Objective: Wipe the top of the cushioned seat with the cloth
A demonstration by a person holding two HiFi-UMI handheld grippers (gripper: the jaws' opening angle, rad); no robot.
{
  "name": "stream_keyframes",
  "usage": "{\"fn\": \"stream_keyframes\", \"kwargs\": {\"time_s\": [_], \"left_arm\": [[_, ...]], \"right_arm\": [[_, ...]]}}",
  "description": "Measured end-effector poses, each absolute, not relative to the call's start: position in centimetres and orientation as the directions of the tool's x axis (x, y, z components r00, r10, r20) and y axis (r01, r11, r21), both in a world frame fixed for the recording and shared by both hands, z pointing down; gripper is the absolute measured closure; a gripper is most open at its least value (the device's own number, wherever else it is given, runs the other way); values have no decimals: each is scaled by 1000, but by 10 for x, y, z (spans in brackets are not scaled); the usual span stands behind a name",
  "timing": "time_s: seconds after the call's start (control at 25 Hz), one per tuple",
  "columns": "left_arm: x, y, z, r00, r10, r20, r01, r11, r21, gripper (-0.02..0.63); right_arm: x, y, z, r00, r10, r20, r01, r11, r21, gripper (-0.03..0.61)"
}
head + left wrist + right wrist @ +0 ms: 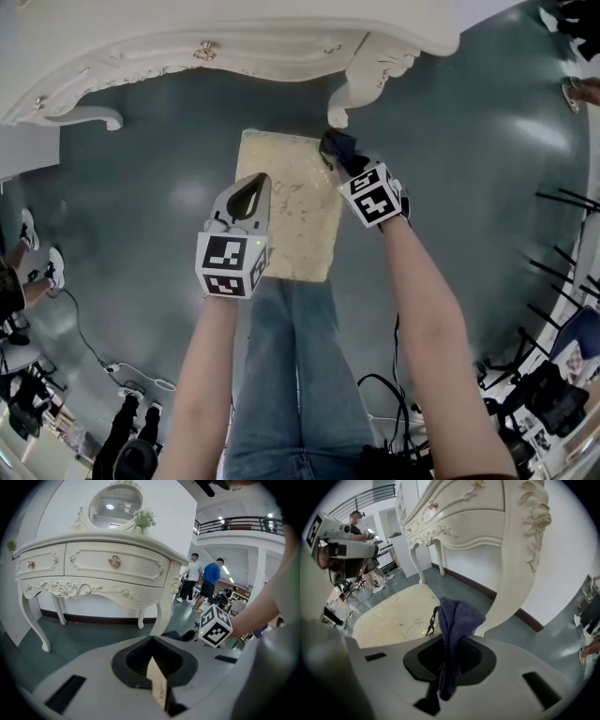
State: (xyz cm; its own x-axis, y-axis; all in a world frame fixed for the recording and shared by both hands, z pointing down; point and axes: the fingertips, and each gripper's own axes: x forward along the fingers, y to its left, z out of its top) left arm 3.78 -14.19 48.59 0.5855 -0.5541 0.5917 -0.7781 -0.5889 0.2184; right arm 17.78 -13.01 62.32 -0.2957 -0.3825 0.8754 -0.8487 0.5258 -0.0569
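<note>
Two grippers are over the cushioned seat (291,225). Right gripper (337,150): jaws clamped on the cloth (457,620), at the seat's far right corner by the dresser leg (520,573). Left gripper (253,186): jaws nearly together, empty. Wiping appears about to start; next, lower the cloth flat and stroke across the top.

Left gripper (262,180): near left, jaws closed together, pointing away.
Right gripper (336,145): farther right, jaws clamped on dark cloth (457,620).
Forearms: both bare, stretched forward and down.
</note>
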Motion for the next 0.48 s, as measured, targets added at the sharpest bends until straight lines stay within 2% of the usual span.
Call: {"fn": "stream_keyframes", "kwargs": {"time_s": [0.48], "left_arm": [[31,-128,489,584,-552,595,-782,-580,229,609]], "right_arm": [[169,-116,623,-275,-340,899,-723,690,40,545]]}}
